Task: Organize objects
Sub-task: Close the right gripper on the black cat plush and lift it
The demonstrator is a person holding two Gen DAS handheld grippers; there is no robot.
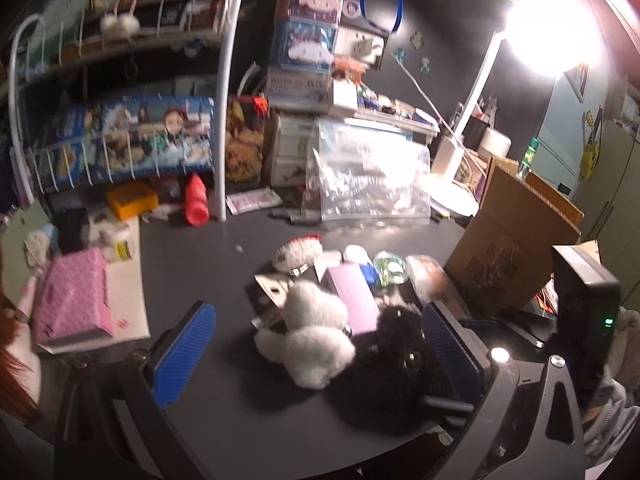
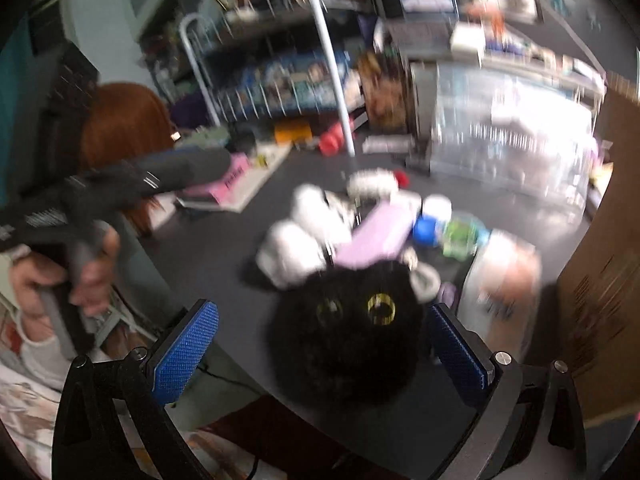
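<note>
Dark grey surface (image 1: 192, 264) carries clutter all round. At nine o'clock lies a pink packet (image 1: 72, 300); at eleven, a red bottle (image 1: 196, 200) stands by a white rack post (image 1: 226, 128). Centre, a white plush (image 1: 312, 336) touches a black plush (image 1: 384, 364), with a purple box (image 1: 354, 296) just behind. The left tool (image 1: 316, 360) is spread around both plushes. The right tool (image 2: 320, 352) is spread, with the black plush between its fingers. At two o'clock stands a cardboard box (image 1: 508, 240), close beside the pile.
</note>
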